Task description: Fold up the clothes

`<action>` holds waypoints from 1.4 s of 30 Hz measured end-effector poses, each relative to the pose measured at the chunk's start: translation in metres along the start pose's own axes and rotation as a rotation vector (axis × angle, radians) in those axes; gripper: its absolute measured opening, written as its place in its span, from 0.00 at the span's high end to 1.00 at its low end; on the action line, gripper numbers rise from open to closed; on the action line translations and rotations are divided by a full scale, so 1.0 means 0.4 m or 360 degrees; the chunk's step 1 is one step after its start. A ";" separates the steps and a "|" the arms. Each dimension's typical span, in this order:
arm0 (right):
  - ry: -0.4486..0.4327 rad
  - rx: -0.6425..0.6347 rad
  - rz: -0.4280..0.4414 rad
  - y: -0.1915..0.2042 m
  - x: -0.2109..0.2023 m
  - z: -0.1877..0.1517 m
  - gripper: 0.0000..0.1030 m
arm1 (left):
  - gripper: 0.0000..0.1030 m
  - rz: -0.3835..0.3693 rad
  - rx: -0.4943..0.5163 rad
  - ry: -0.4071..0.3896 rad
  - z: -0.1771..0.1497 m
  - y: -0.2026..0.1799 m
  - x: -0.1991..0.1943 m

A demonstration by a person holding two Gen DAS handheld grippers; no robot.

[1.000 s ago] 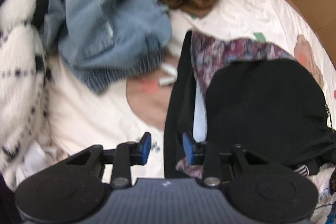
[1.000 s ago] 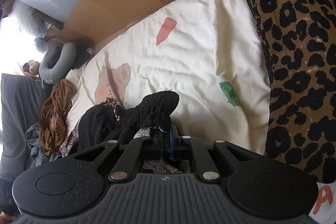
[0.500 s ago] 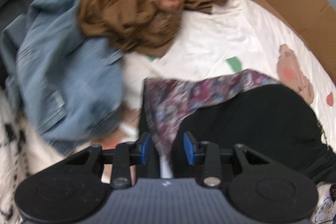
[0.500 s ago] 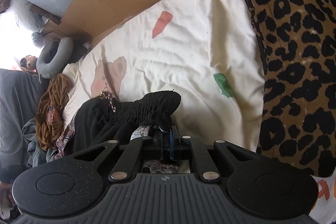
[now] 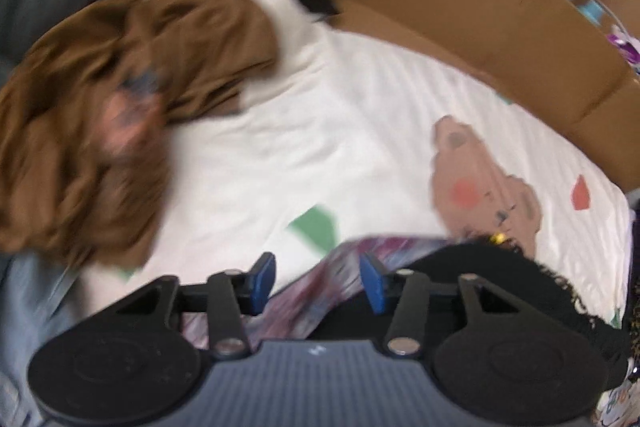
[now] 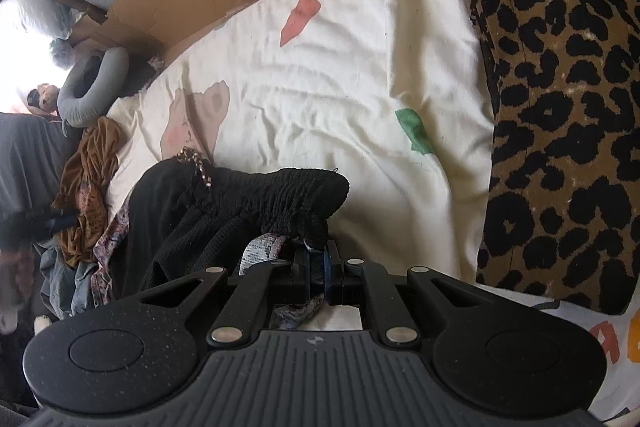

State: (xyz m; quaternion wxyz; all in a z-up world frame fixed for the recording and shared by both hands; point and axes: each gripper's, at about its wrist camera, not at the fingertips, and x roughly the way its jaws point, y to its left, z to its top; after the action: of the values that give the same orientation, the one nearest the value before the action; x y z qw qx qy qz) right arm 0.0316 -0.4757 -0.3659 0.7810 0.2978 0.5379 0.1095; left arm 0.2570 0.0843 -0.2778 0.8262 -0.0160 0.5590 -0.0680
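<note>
Garment (image 6: 248,203): black, shirred top edge, floral lining, bunched at lower centre.
Right gripper (image 6: 316,265): pinching its hem.
Left gripper (image 5: 318,281): jaws just widened, floral edge between, unpinched.

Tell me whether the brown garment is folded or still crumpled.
Crumpled. The brown garment lies in a bunched, wrinkled heap at the edge of the white sheet, with no flat panels or straight fold edges; the left wrist view is blurred.

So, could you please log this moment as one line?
left gripper: open, jaws just widened over floral fabric | right gripper: shut on black garment | bedsheet: beneath
</note>
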 end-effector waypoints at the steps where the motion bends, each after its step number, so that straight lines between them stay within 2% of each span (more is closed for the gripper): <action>1: 0.0004 -0.0002 -0.0002 0.001 0.001 -0.002 0.96 | 0.45 -0.0019 0.0024 -0.0006 0.014 -0.016 0.016; 4: 0.0015 -0.0005 -0.0007 0.001 0.005 -0.003 0.96 | 0.37 -0.0059 0.0095 0.0012 0.037 -0.056 0.070; 9: 0.0022 -0.0008 -0.0007 0.001 0.008 -0.002 0.96 | 0.34 -0.0104 0.0211 0.0088 0.051 -0.113 0.149; 12: 0.0023 -0.0008 -0.0005 0.000 0.008 -0.001 0.96 | 0.28 -0.0138 0.0296 0.0141 0.047 -0.141 0.186; 21: 0.0026 -0.0002 0.0006 -0.005 0.009 -0.005 0.96 | 0.27 -0.0106 0.0304 0.0189 0.035 -0.150 0.261; 24: 0.0029 -0.0002 0.0008 -0.005 0.011 -0.005 0.96 | 0.26 -0.0129 0.0295 0.0256 0.023 -0.150 0.280; 29: 0.0036 -0.0003 0.0009 -0.007 0.012 -0.006 0.96 | 0.25 -0.0155 0.0324 0.0339 -0.014 -0.149 0.294; 35: 0.0046 -0.0017 0.0004 -0.006 0.015 -0.008 0.96 | 0.25 -0.0174 0.0413 0.0371 -0.054 -0.161 0.285; 36: 0.0047 -0.0019 0.0003 -0.006 0.016 -0.008 0.96 | 0.27 -0.0184 0.0427 0.0386 -0.061 -0.163 0.284; 38: 0.0049 -0.0023 0.0002 -0.006 0.016 -0.008 0.96 | 0.43 -0.0209 0.0462 0.0420 -0.078 -0.169 0.281; 39: 0.0051 -0.0026 0.0000 -0.005 0.017 -0.008 0.96 | 0.63 -0.0221 0.0479 0.0437 -0.086 -0.172 0.279; 40: 0.0052 -0.0029 -0.0001 -0.005 0.018 -0.007 0.96 | 0.77 -0.0222 0.0509 0.0439 -0.095 -0.176 0.272; 41: 0.0051 -0.0031 -0.0001 -0.004 0.017 -0.007 0.96 | 0.86 -0.0219 0.0542 0.0430 -0.102 -0.180 0.262; 42: 0.0050 -0.0032 -0.0001 -0.004 0.017 -0.006 0.96 | 0.89 -0.0220 0.0557 0.0411 -0.105 -0.181 0.250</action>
State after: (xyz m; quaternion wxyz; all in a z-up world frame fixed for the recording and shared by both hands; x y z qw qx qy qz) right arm 0.0317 -0.4727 -0.3727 0.7755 0.2880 0.5490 0.1194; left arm 0.2477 0.0018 -0.3783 0.7313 0.0982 0.6375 -0.2218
